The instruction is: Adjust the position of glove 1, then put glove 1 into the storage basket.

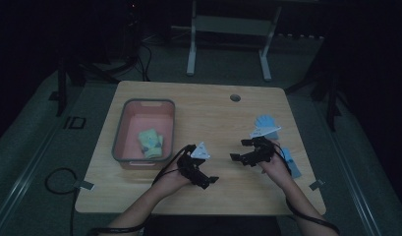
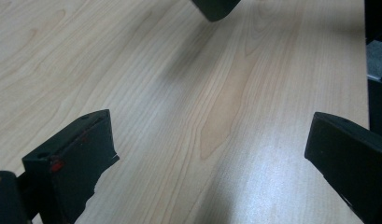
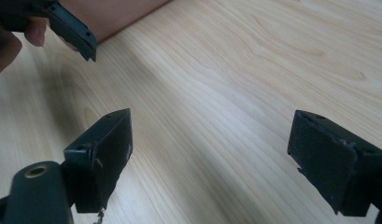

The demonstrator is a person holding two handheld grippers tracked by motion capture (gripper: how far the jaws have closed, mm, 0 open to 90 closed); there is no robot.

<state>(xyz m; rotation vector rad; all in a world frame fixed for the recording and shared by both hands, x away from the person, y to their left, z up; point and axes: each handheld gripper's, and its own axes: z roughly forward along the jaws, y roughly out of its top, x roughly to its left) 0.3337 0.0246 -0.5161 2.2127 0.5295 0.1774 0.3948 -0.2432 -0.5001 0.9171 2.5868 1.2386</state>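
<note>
Both grippers, left gripper (image 1: 212,180) and right gripper (image 1: 238,150), spread empty right of the grey-rimmed pink plastic bin (image 1: 121,142); beyond, soft, light blue cloth (image 1: 265,121), best pinched at an edge.

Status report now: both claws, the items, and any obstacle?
Left claw open, empty, over bare table. Right claw open, empty. Blue items at right edge untouched; green one in pink bin. Nothing between the claws.
</note>
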